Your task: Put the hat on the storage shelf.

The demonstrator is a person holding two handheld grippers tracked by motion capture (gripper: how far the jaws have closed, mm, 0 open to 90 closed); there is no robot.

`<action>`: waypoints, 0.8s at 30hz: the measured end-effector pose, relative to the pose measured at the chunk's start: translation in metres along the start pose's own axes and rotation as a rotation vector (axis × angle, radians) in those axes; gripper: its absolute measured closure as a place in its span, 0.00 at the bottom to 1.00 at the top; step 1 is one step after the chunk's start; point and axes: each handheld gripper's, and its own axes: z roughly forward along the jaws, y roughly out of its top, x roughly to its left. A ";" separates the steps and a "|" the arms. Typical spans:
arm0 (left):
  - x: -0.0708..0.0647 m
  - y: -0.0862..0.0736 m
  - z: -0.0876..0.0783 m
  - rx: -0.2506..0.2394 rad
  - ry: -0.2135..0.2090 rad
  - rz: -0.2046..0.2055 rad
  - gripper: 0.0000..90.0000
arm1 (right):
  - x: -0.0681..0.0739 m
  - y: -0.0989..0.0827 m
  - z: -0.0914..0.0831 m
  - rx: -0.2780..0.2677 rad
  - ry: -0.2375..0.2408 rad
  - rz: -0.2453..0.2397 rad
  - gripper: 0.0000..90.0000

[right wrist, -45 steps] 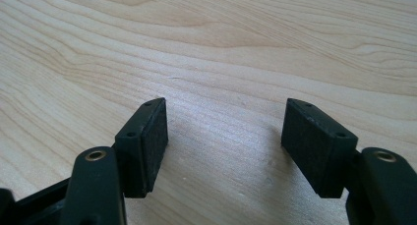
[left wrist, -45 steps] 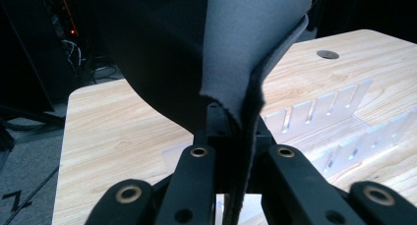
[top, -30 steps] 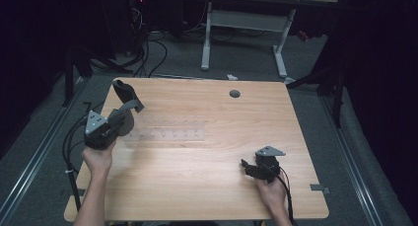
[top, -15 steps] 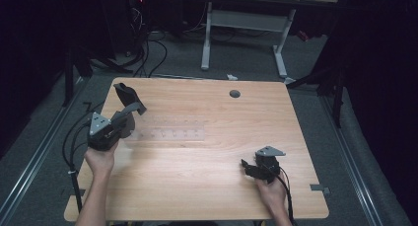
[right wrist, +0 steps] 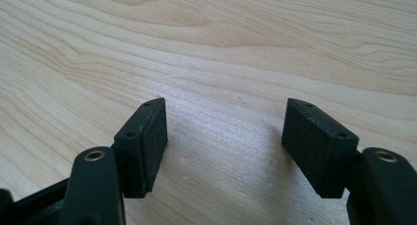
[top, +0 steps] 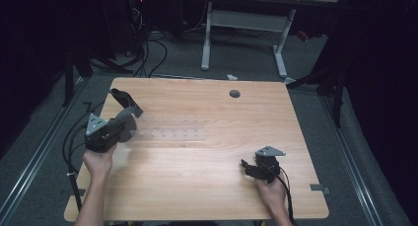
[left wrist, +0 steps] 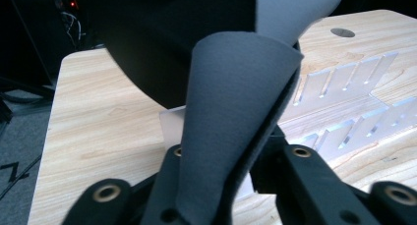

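Grey felt piece (left wrist: 236, 117) is pinched in your left gripper (top: 114, 130) over the clear rack (top: 170, 128), unplaced; right gripper (right wrist: 226, 146) fingers gape empty above the bench (top: 207, 186).

No text, label, brand, number or sign can be read on anything seen in these three views.
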 end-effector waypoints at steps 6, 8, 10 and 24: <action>0.000 0.004 -0.005 0.006 0.036 0.006 0.59 | 0.000 0.000 0.000 -0.001 0.000 -0.002 0.38; -0.001 0.006 -0.008 -0.001 0.041 -0.005 0.56 | 0.000 0.000 0.000 0.001 0.001 0.000 0.38; -0.003 0.009 -0.012 0.003 0.036 -0.023 0.52 | 0.000 0.000 0.000 0.001 0.000 0.002 0.38; -0.020 0.014 -0.046 -0.012 0.024 -0.027 0.47 | 0.000 0.000 0.000 0.000 0.000 -0.001 0.38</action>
